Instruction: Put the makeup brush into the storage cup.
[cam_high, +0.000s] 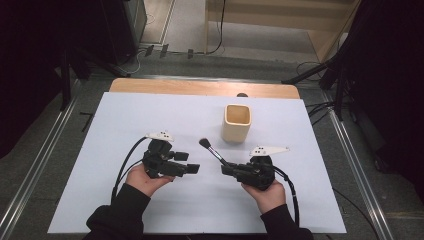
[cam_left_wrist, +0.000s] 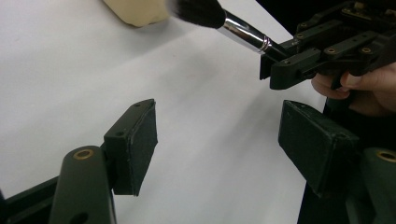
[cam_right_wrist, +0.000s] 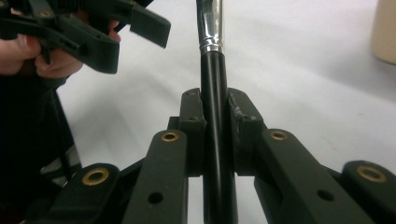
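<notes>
The left gripper (cam_high: 192, 162) waits with its jaws wide apart, far left of the cup (cam_high: 236, 123). The right gripper (cam_high: 226, 170) squeezes the brush (cam_high: 214, 152) by its black handle. The brush's soft tip points up and away, just left of the cup, so the right hand is nearer.

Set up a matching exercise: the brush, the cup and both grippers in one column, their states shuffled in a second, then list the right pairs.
Things:
1. makeup brush
2. cream cup
3. left gripper
4. right gripper

States:
A. jaws apart, nothing between them
B. stands upright on the white sheet, apart from both grippers
C. jaws shut on a black handle
D. held by its handle, bristles pointing toward the cup

Pairs: 1-D, 2-B, 3-A, 4-C
</notes>
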